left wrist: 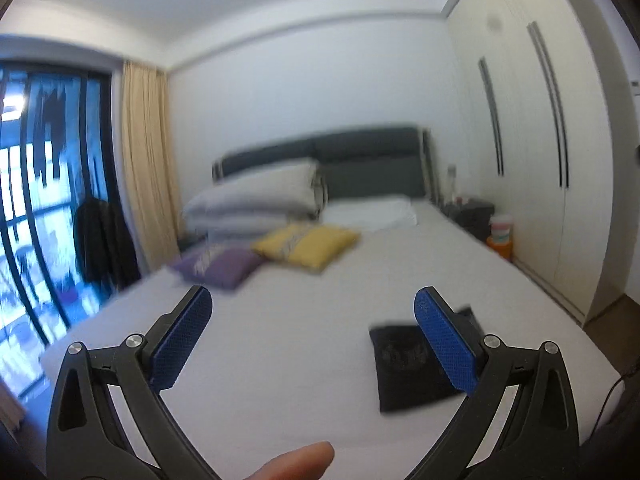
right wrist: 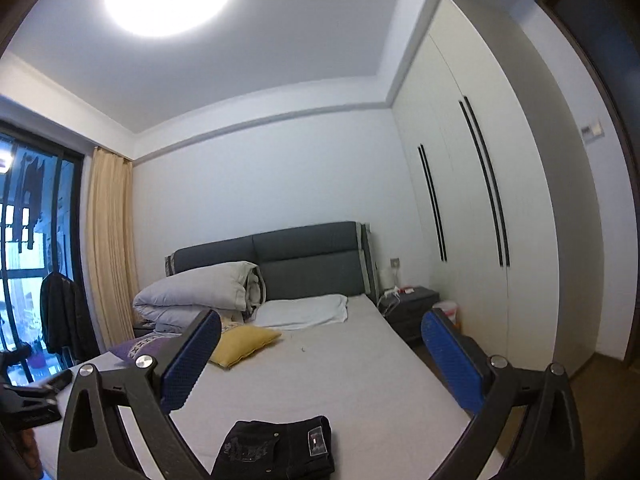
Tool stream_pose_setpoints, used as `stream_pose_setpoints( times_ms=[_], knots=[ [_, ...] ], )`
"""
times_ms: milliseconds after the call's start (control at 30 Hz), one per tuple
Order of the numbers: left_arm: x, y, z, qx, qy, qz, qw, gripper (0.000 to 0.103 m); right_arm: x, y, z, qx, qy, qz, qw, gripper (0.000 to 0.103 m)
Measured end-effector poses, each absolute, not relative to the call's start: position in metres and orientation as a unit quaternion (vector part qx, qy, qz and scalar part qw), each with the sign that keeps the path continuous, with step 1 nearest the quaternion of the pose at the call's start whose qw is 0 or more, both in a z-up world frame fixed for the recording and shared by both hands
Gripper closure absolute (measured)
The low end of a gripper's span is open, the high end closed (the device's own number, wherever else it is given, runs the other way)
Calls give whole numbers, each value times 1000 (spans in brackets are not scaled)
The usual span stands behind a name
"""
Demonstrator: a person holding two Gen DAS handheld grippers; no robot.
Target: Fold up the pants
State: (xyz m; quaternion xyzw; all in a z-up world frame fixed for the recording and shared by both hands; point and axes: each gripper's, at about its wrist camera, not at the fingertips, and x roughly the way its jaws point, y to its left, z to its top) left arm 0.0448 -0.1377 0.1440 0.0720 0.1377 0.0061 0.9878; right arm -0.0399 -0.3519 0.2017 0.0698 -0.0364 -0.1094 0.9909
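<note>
Folded black pants (right wrist: 276, 450) lie flat on bed (right wrist: 352, 368), waistband label up.

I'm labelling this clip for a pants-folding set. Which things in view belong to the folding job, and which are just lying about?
Part of the job:
black pants, folded on the bed
left gripper, open, empty
right gripper, open, empty

Just lying about:
yellow cushion
purple cushion
rolled duvet
white pillow
dark jacket by the window
nightstand
</note>
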Motion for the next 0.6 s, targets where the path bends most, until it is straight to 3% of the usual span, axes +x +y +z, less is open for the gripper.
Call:
stream_pose_setpoints(
  times_ms=[133,267,467,600],
  knots=[
    [61,-139,118,23,240,-28,970,0,-31,-344,197,53,28,-127,990,0],
    [81,-152,81,32,319,-27,947,0,3,-347,169,69,148,-134,977,0],
    [104,-162,27,29,373,-30,927,0,36,-352,121,126,264,-124,948,0],
    [119,-164,2,29,392,-28,919,0,29,-334,110,106,282,-125,945,0]
  ],
)
